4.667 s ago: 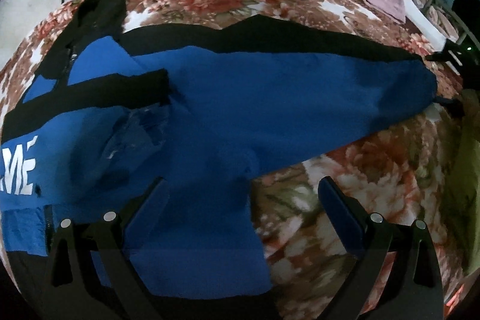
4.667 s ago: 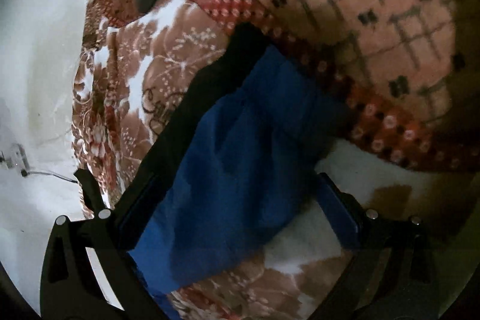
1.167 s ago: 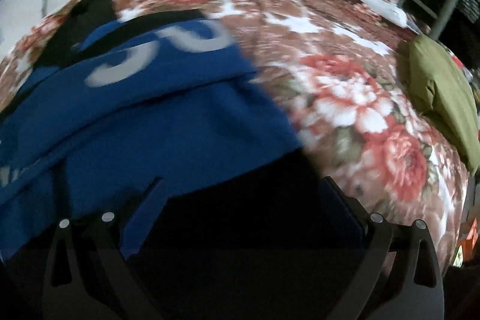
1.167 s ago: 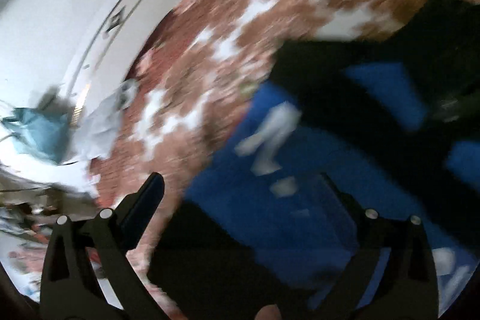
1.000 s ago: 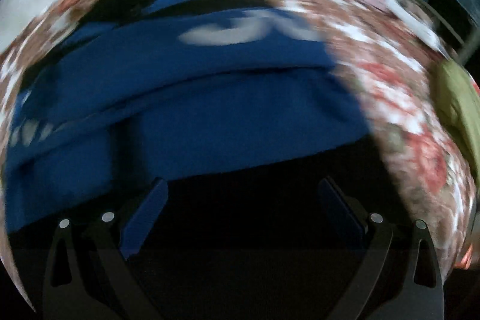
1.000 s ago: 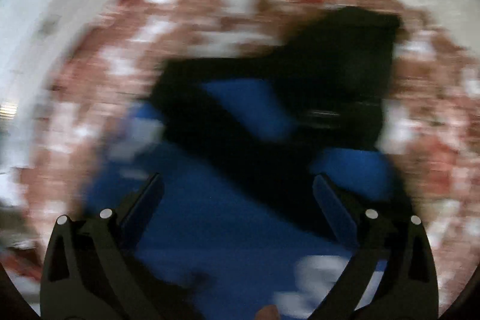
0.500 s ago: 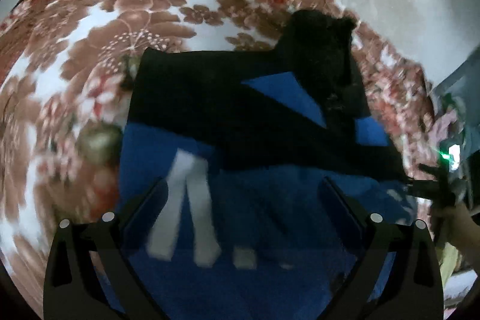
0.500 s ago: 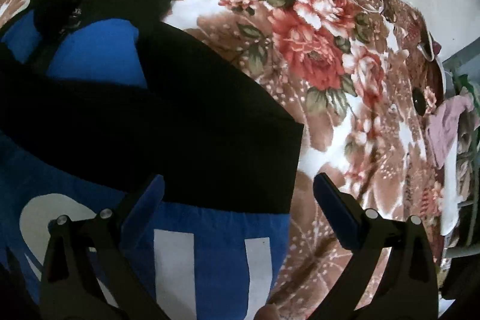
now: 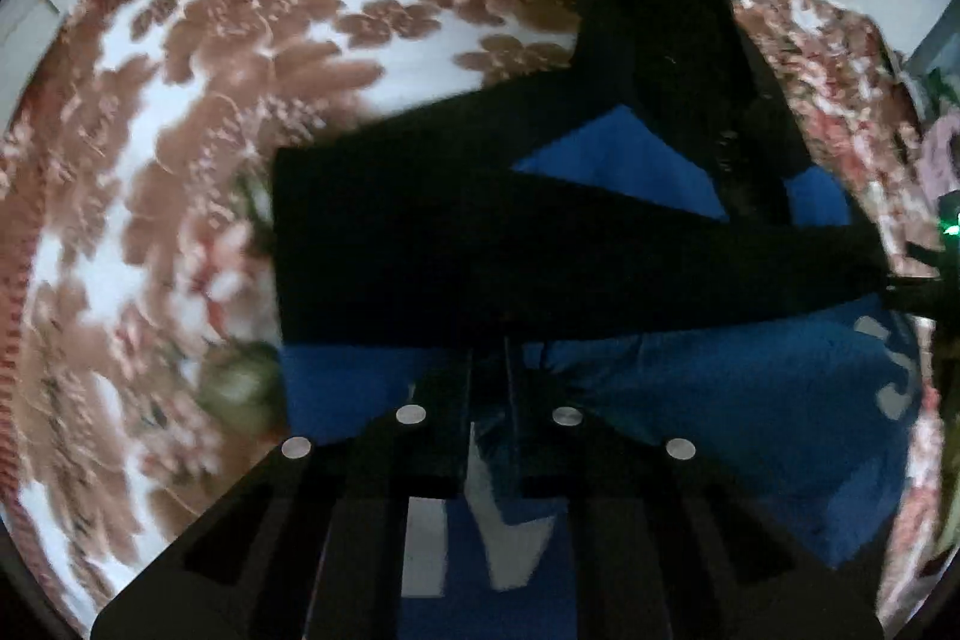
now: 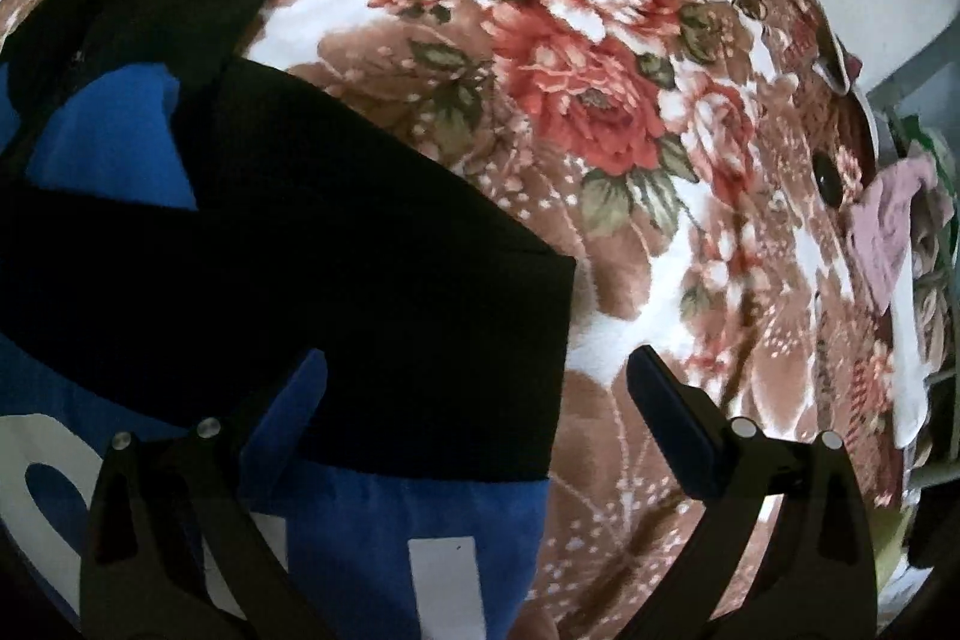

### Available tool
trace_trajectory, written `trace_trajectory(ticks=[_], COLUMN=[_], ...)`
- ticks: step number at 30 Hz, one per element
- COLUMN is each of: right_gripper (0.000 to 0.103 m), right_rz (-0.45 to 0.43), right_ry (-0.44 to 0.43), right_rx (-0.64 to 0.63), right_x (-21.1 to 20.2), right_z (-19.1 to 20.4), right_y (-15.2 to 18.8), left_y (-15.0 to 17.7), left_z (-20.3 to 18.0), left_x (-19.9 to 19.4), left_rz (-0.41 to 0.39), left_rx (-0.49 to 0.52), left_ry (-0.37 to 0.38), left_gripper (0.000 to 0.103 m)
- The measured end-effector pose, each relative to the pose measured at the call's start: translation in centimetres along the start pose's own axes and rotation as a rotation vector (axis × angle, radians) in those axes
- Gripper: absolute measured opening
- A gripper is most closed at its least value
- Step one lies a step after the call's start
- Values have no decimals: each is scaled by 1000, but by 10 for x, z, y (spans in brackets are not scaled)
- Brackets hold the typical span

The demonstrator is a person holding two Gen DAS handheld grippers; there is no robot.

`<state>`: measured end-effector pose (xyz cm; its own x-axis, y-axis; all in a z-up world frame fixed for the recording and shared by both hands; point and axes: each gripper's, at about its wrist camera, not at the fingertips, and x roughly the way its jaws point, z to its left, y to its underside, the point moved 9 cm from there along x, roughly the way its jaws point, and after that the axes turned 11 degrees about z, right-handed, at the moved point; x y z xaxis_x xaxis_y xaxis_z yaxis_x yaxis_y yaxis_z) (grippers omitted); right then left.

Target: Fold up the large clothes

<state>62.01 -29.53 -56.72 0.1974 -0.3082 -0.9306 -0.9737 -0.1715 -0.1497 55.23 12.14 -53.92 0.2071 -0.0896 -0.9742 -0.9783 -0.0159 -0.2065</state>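
Since half a second ago my left claw point(image 9: 487, 370) has snapped from spread wide to pressed together, pinching a fold of the blue-and-black jacket point(image 9: 690, 400) near its black band. My right claw point(image 10: 474, 388) hangs spread, its left finger over the jacket's right-hand corner and its right finger over bare blanket; nothing is gripped there. The jacket lies flat on the floral blanket point(image 10: 588, 112) covering the bed, its folded width running across between my two claws, so the left holds one side and the right is nearest the other edge. Soft, matte cloth with white printed letters; the plush blanket looks grippy, so I judge the fabric will drag rather than slide.
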Motion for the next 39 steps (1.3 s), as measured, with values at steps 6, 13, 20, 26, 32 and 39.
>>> trace_trajectory(ticks=[6,13,20,26,32,39], right_gripper=[98,98,98,99,99,98], right_rz=[-44,-182,-147,-149,-256,-201], right_ry=[4,-111,-156,-149,-143,-334], right_rx=[33,37,-19,-6,-7,67], right_x=[8,-69,-71,-40,-35,-74], right_z=[2,28,100,107,108,82], right_y=[-1,12,45,57,65,60], left_y=[10,6,24,44,47,29], left_z=[11,-22,-95,-87,-88,-102], left_x=[23,-55,-12,43,50,5], left_rz=[18,-199,-211,-209,-236,-178], left_rx=[19,84,270,282,254,251], left_ry=[-77,-52,-83,-144,-164,-131], left_gripper=[41,81,85,89,92,92])
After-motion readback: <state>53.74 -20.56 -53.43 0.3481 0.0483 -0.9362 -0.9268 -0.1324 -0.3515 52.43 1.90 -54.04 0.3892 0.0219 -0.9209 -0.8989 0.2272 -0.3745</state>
